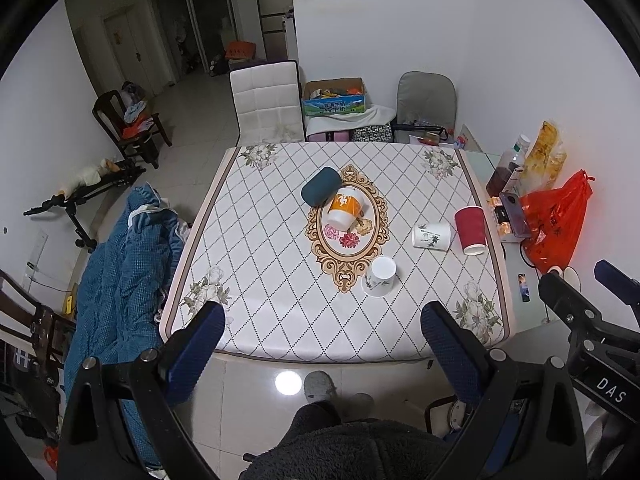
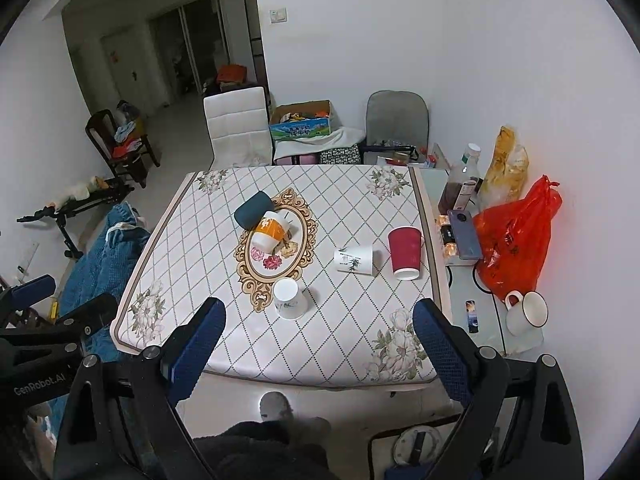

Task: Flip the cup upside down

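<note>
Several cups sit on a table with a diamond-pattern cloth [image 1: 280, 280] [image 2: 224, 272]. A dark teal cup [image 1: 321, 186] [image 2: 253, 208] and an orange-and-white cup [image 1: 345, 209] [image 2: 272, 231] lie on their sides at the middle. A white leaf-print paper cup [image 1: 431, 236] [image 2: 354, 260] lies on its side. Another white paper cup [image 1: 380, 276] [image 2: 289, 299] and a red cup [image 1: 471, 230] [image 2: 405, 253] stand upside down. My left gripper [image 1: 322, 328] and right gripper [image 2: 318, 326] are open and empty, held high above the table's near edge.
A side surface on the right holds an orange plastic bag [image 2: 516, 240], a phone [image 2: 464, 234], bottles [image 2: 460, 180] and a white mug [image 2: 526, 312]. A blue quilt [image 1: 120, 272] hangs at the left. Chairs [image 1: 266, 102] and a carton [image 1: 334, 96] stand behind the table.
</note>
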